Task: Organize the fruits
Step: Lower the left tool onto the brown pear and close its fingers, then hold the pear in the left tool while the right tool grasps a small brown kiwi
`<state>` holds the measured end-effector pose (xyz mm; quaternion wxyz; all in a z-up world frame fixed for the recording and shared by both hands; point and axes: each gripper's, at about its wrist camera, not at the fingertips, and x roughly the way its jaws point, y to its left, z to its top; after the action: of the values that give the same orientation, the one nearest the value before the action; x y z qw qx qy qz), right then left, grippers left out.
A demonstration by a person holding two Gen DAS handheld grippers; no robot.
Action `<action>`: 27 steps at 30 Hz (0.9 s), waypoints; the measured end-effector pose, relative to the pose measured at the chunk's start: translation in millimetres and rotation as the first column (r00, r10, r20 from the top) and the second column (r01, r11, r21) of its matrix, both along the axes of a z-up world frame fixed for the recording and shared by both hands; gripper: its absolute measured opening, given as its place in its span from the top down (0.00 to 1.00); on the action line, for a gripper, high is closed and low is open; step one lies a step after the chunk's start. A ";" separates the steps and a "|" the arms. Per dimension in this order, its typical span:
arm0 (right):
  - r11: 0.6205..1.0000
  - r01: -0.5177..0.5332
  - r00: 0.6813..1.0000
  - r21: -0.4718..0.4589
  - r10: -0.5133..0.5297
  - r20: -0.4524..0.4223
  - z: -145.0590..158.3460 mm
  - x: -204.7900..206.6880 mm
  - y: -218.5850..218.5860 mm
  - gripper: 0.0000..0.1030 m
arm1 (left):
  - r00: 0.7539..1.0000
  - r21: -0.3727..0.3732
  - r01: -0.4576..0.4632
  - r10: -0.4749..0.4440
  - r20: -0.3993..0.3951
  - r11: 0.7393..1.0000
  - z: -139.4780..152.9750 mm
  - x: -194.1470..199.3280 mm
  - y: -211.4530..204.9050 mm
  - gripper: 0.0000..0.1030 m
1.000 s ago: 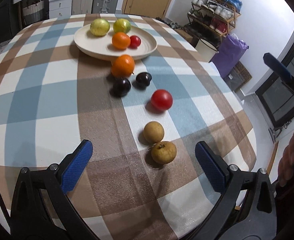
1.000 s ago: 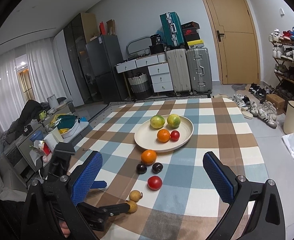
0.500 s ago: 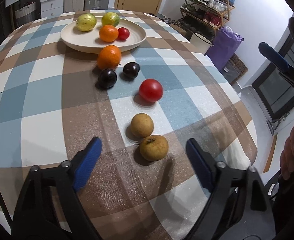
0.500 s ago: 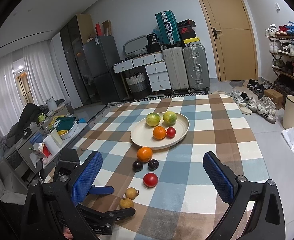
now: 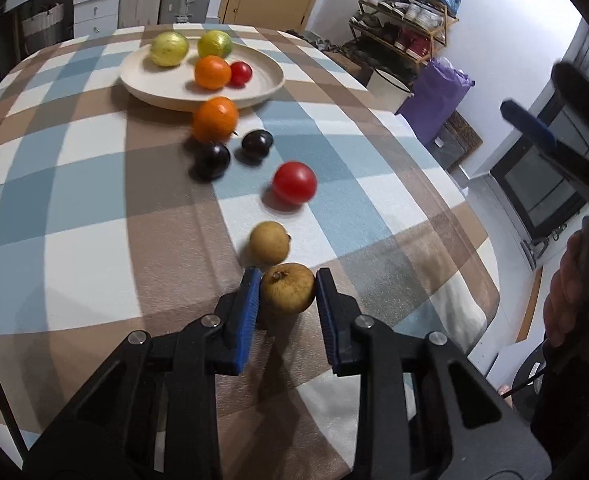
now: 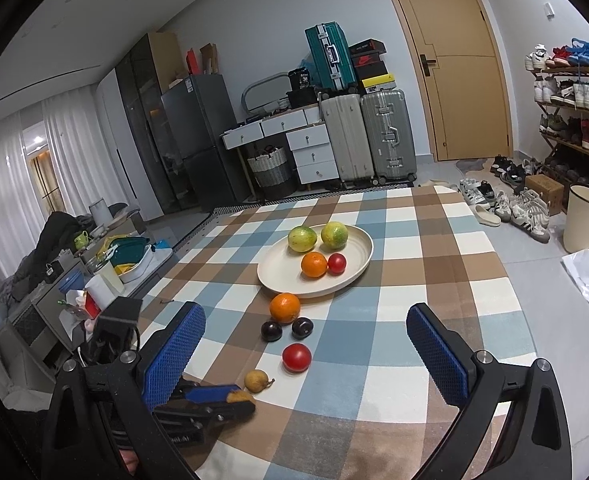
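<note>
My left gripper (image 5: 287, 280) is closing its jaws on a brown pear (image 5: 288, 290) near the table's front edge, and both blue pads touch its sides. A second brown pear (image 5: 268, 242) lies just beyond it. Farther on come a red tomato (image 5: 294, 182), two dark plums (image 5: 212, 160) and an orange (image 5: 214, 118). The cream plate (image 5: 262, 90) behind them holds two green-yellow fruits, an orange and a small red fruit. My right gripper (image 6: 304, 312) hangs open above the table's near side with nothing between its fingers.
A checked cloth (image 6: 434, 264) covers the table. Its right edge (image 5: 482, 264) drops to the floor, where a purple bag (image 5: 434, 100) and a shoe rack (image 5: 406, 12) stand. A hand (image 5: 574, 296) is at the right. Suitcases (image 6: 366, 136) and drawers stand beyond the table.
The left gripper's jaws went from wide open to closed on the near brown pear. It also edged forward towards the fruit. The right gripper has kept its place and stayed open.
</note>
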<state>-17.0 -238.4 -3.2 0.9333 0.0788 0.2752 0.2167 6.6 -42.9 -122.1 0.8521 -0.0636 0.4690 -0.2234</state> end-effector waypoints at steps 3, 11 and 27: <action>1.000 -0.001 1.000 0.006 0.001 -0.014 -3.1 1.3 -0.4 0.00 | 1.000 -0.002 -0.018 0.018 0.013 1.000 6.3 -0.7 8.6 0.75; 0.999 -0.047 0.998 0.008 0.048 -0.037 -12.8 -0.1 10.3 0.01 | 0.991 -0.029 -0.112 0.114 0.069 0.993 28.0 2.9 54.8 0.75; 0.988 -0.153 0.973 -0.033 0.145 -0.182 -66.1 10.2 58.7 0.01 | 0.972 -0.040 -0.199 0.202 0.120 0.979 57.7 -8.6 108.2 0.75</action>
<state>-6.8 -179.7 -69.3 0.8875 0.0554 0.3679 0.2719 -2.0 65.3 -64.4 0.8967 -0.1085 0.4034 -0.1461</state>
